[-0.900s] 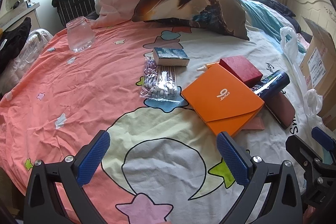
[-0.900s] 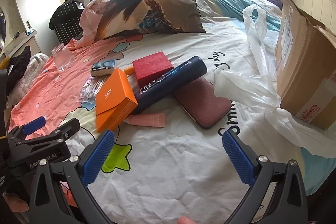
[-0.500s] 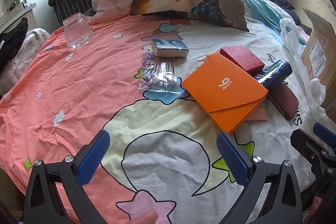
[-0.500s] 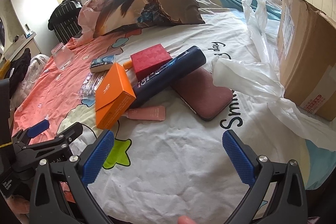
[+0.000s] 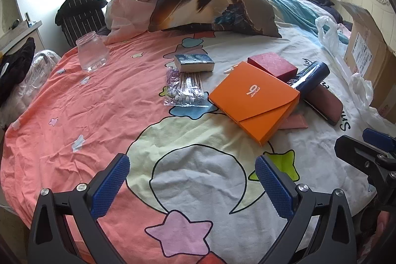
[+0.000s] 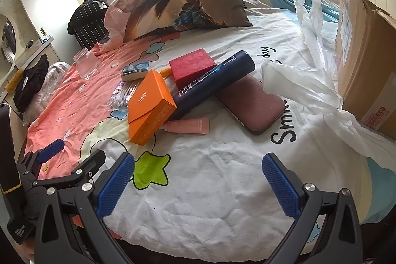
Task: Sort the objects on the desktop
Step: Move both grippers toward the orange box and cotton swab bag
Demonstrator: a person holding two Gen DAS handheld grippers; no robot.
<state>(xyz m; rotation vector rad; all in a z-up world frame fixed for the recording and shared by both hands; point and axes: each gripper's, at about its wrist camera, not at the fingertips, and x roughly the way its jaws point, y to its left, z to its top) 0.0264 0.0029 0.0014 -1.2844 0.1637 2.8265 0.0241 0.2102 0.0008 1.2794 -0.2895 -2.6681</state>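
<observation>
**Both tools wide and empty above a tangled pile**

The left tool [image 5: 190, 180] and the right tool [image 6: 198, 180] hover over the bed's cartoon-print sheet [image 5: 198, 180], jaws spread fully apart, nothing between them. The things to sort lie heaped at about one o'clock in the left wrist view and eleven to twelve o'clock in the right.

The flat orange cardboard box [image 5: 255, 100] leans on a dark blue cylindrical tube [image 6: 212, 83], which rests across a maroon flat case [image 6: 252, 105] and against a red square box [image 6: 191, 67]. A pink sachet [image 6: 190, 126] pokes out from under the orange box. At the pile's nine o'clock sit a clear bag of cotton swabs [image 5: 184, 90] and a small blue tissue pack [image 5: 194, 62]; a clear glass jar [image 5: 92, 55] stands well apart at ten o'clock.

The likely risk is the stacking: lifting the orange box could free the tube to roll across the soft sheet. The thin sachet and slippery swab bag may slide from the pads, or the jaws may pinch bedsheet along with them.
</observation>
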